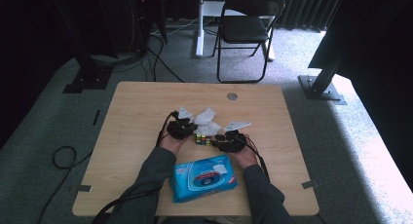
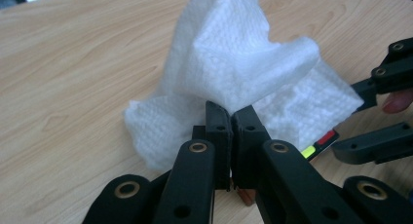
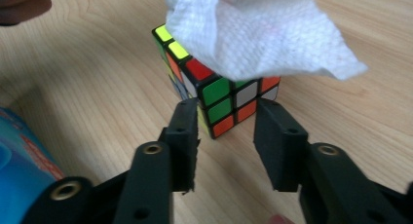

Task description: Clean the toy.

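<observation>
A crumpled white tissue [image 1: 207, 121] [image 2: 238, 63] [image 3: 263, 34] lies draped over a multicoloured puzzle cube [image 1: 203, 139] [image 3: 219, 95] at the middle of the wooden table [image 1: 136, 112]. My left gripper [image 1: 187, 124] [image 2: 231, 117] is shut on the near edge of the tissue. My right gripper [image 1: 219, 139] [image 3: 226, 119] stands open, its jaws on either side of the cube's near lower corner. In the left gripper view a strip of the cube [image 2: 324, 142] peeks out under the tissue, with the right gripper [image 2: 350, 118] beyond it.
A blue pack of wet wipes [image 1: 204, 177] [image 3: 19, 156] lies between the forearms near the table's front edge. A round hole [image 1: 232, 96] marks the far side of the table. A black folding chair [image 1: 246, 24] and black stands are on the carpet behind.
</observation>
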Tool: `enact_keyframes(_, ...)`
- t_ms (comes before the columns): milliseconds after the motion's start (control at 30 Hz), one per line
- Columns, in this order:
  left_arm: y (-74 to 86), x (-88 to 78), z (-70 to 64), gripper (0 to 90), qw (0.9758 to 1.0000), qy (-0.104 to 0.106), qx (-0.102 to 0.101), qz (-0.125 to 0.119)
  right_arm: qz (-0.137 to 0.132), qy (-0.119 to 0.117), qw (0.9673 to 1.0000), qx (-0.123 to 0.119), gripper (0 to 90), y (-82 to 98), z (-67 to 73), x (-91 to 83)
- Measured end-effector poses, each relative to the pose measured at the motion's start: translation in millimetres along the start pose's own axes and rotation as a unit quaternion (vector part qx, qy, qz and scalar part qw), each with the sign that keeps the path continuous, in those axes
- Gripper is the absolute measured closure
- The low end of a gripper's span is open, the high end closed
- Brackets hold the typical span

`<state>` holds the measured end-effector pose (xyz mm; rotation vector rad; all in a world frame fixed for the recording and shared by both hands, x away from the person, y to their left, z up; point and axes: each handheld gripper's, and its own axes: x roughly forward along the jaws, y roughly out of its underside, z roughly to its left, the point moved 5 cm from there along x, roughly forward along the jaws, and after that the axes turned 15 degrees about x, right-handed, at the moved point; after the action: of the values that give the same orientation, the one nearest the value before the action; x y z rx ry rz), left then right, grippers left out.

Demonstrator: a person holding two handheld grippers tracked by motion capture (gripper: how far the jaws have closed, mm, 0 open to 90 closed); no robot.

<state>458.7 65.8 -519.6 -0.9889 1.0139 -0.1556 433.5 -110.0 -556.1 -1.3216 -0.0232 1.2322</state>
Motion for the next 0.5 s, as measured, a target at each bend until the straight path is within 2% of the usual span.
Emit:
enact_keyframes(100, 0.9, 2.7, -1.2, 87.6, 1.0000, 0.005, 0.004, 0.007, 0.000, -0.002, 1.0000, 0.005, 58.4, -0.6, -0.6, 0.1)
enact_keyframes(133, 0.9, 4.0, -1.0, 87.6, 1.0000, 0.006, -0.003, 0.004, 0.000, -0.006, 0.9999, 0.008, 60.9, -0.5, -1.0, 0.5)
enact_keyframes(267, 1.2, 5.3, 1.8, 87.7, 0.9999, 0.008, -0.008, 0.003, 0.001, -0.018, 0.9998, 0.006, 68.6, -0.7, 0.9, 1.2)
enact_keyframes(467, 1.4, 7.6, 4.4, 87.7, 0.9998, 0.010, -0.018, -0.003, 0.003, -0.031, 0.9995, -0.002, 68.6, -0.3, 6.2, 4.8)
enact_keyframes(500, 1.3, 8.1, 4.1, 87.7, 0.9997, 0.015, -0.021, -0.006, 0.004, -0.032, 0.9995, -0.004, 68.3, -0.2, 7.0, 5.5)
